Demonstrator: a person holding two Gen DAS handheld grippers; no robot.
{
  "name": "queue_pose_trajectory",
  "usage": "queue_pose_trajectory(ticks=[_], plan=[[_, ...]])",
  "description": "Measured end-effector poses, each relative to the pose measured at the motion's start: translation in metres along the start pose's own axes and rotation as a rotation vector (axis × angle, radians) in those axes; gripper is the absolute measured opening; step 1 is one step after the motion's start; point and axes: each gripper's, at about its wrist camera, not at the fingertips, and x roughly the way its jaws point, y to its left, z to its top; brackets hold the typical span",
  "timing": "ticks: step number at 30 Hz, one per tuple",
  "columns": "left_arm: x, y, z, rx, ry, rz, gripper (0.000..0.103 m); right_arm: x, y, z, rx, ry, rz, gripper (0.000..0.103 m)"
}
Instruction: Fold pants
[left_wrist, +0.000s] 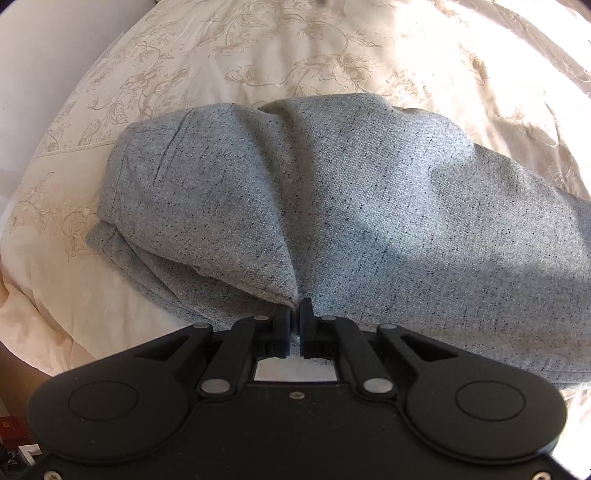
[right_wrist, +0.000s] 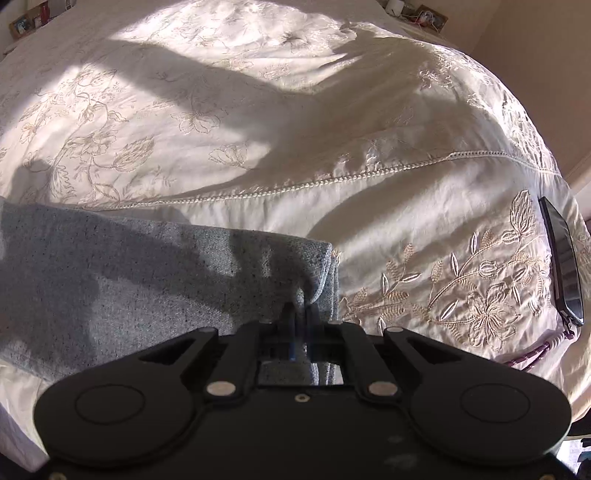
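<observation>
At the near edge of the grey pants (left_wrist: 351, 192), the left gripper (left_wrist: 296, 314) has its two black fingers drawn together, with a fold of the speckled grey cloth pinched between the tips. Cloth also shows pale through the window in the gripper body behind the fingers. From this pinch point a thick folded flap of the pants runs up and to the left, its edge forming a ridge that ends in a rounded corner. A broader, smoother panel of the same cloth extends to the right, partly in shadow. The garment lies on a cream bedspread (left_wrist: 258, 48) embroidered with floral outlines, which surrounds it on the left, top and right of the left wrist view.

At the end of the pants (right_wrist: 147, 273) in the right wrist view, the right gripper (right_wrist: 300, 314) is likewise closed, fingers drawn together on a gathered pleat of grey cloth close to the hemmed end. The hem edge stands just right of the fingertips. The cloth extends leftward from the grip, crossed by dark shadows. Beyond the hem, the bedspread (right_wrist: 424, 221) carries a stitched border line and dense leaf-and-flower embroidery. Near the right edge of the bed, well apart from the pants, lies a dark phone (right_wrist: 563, 262), seen edge-on, with a purple cord (right_wrist: 535, 350) beside its lower end.
</observation>
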Motion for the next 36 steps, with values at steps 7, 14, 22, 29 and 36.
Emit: queue_pose_trajectory(ticks=[7, 14, 22, 29, 36], plan=[[0.03, -0.01, -0.003, 0.04, 0.078, 0.006, 0.007, 0.036, -0.001, 0.0, 0.072, 0.076, -0.068, 0.005], [0.002, 0.008, -0.017, 0.117, 0.064, -0.063, 0.02, 0.014, 0.001, 0.005, 0.083, 0.039, -0.175, 0.029], [-0.011, 0.078, 0.004, 0.076, 0.001, -0.026, 0.021, -0.054, 0.055, 0.026, 0.159, -0.086, -0.052, 0.035], [0.031, 0.162, 0.055, 0.02, -0.015, 0.015, 0.032, -0.09, 0.24, 0.039, 0.028, -0.074, 0.221, 0.036], [0.069, 0.229, 0.082, 0.023, 0.009, 0.034, 0.032, -0.127, 0.47, 0.032, -0.254, -0.063, 0.488, 0.037]])
